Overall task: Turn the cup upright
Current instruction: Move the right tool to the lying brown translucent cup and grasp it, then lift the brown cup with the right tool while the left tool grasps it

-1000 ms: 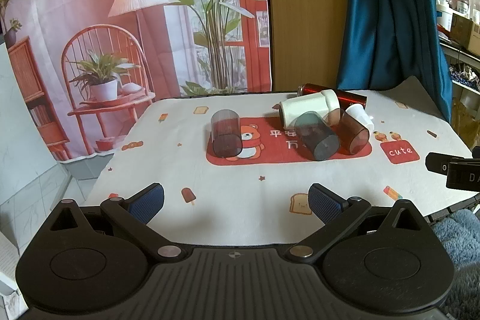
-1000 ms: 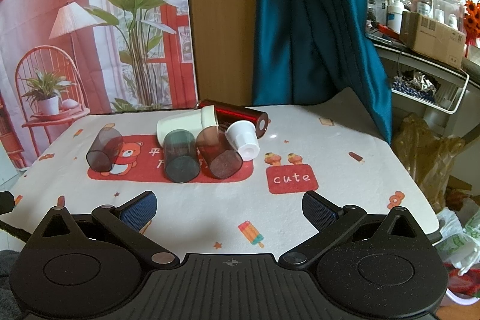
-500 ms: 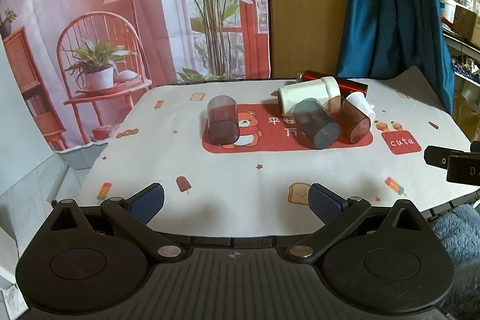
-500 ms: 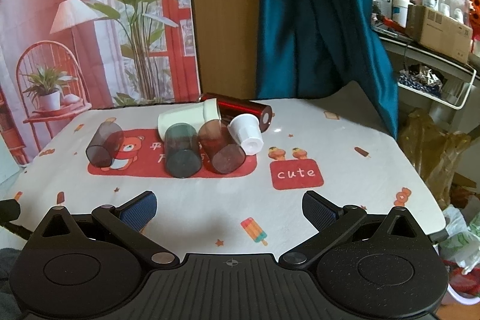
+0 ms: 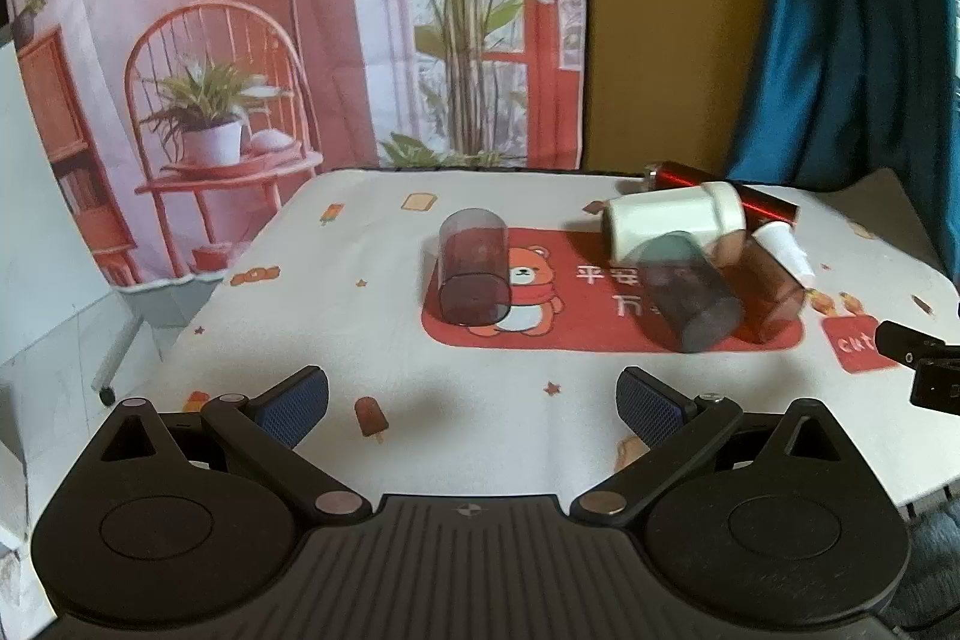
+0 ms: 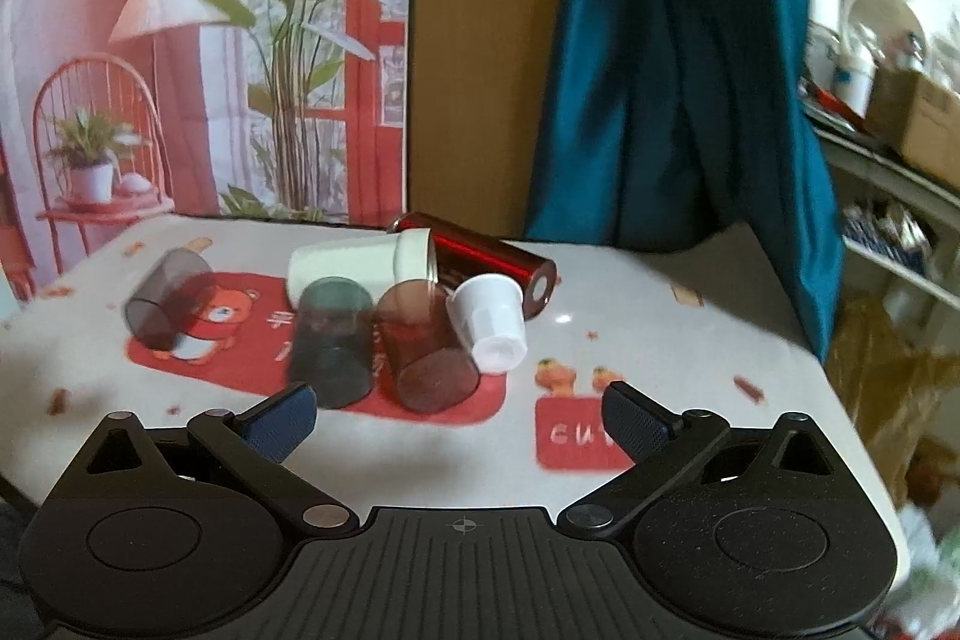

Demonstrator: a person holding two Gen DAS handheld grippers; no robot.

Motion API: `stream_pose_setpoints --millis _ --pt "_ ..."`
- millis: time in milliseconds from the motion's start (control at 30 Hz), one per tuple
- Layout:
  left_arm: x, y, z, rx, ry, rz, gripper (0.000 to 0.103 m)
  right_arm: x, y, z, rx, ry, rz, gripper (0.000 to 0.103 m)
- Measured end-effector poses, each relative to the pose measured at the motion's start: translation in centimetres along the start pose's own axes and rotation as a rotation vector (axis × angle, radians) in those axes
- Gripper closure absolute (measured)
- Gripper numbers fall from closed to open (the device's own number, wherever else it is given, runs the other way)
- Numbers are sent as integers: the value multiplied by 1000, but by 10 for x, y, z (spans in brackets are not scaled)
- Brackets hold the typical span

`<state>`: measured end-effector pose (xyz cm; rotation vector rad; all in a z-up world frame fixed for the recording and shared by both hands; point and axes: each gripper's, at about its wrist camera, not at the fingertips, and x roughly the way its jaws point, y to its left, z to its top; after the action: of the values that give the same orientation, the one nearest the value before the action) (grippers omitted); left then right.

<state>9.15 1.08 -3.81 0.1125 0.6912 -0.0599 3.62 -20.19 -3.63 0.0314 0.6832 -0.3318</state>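
Observation:
Several cups lie on their sides on the patterned tablecloth. A smoky purple cup [image 5: 474, 273] [image 6: 165, 304] lies apart at the left on the red bear mat. A dark grey cup [image 5: 690, 298] [image 6: 330, 340], a brown cup [image 5: 765, 289] [image 6: 423, 349], a small white cup [image 6: 489, 322] [image 5: 783, 247], a cream cup [image 5: 672, 217] [image 6: 354, 265] and a red metallic tumbler [image 6: 480, 262] [image 5: 720, 184] lie bunched together. My left gripper [image 5: 473, 403] is open and empty, short of the purple cup. My right gripper [image 6: 459, 415] is open and empty, just short of the brown cup.
The red bear mat [image 5: 576, 334] lies mid-table, with a red "cute" patch [image 6: 576, 439] to its right. A blue curtain [image 6: 678, 58] hangs behind the table. Cluttered shelves [image 6: 888, 112] stand at the right. The table's right edge [image 6: 840, 400] drops to bags.
Both grippers have moved forward over the table toward the cups. The cups have not moved. Both stay open.

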Motion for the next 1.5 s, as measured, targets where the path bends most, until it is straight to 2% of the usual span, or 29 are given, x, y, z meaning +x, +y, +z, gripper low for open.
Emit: stream_pose_setpoints --millis 167,300,467,533,700,733,833,1000,1233,1367,1500 --pt "23 6 -1 -43 33 -6 0 54 7 5 -95 16 16 16" --pt "32 7 -4 -32 50 -8 0 93 16 4 -177 36 53 20" --pt "40 12 -8 -64 89 -4 0 133 22 -1 -225 90 54 24" --pt "43 14 -10 -70 105 -1 0 147 23 -2 -231 116 58 31" --pt "49 16 -15 -92 145 -9 0 162 27 -4 -270 131 56 36" --pt "50 16 -15 -98 150 -10 0 162 28 -4 -276 130 67 44" --pt "51 18 -16 -107 156 -7 0 158 27 -4 -259 145 59 44" --pt "53 21 -18 -130 167 -14 0 135 16 -11 -168 200 93 44" --pt "54 24 -20 -163 177 -37 0 82 5 -31 20 340 192 44" --pt "52 29 -21 -193 169 -32 0 58 20 -41 45 388 277 44" --pt "51 37 -21 -231 164 -29 0 55 53 -39 1 411 340 44"
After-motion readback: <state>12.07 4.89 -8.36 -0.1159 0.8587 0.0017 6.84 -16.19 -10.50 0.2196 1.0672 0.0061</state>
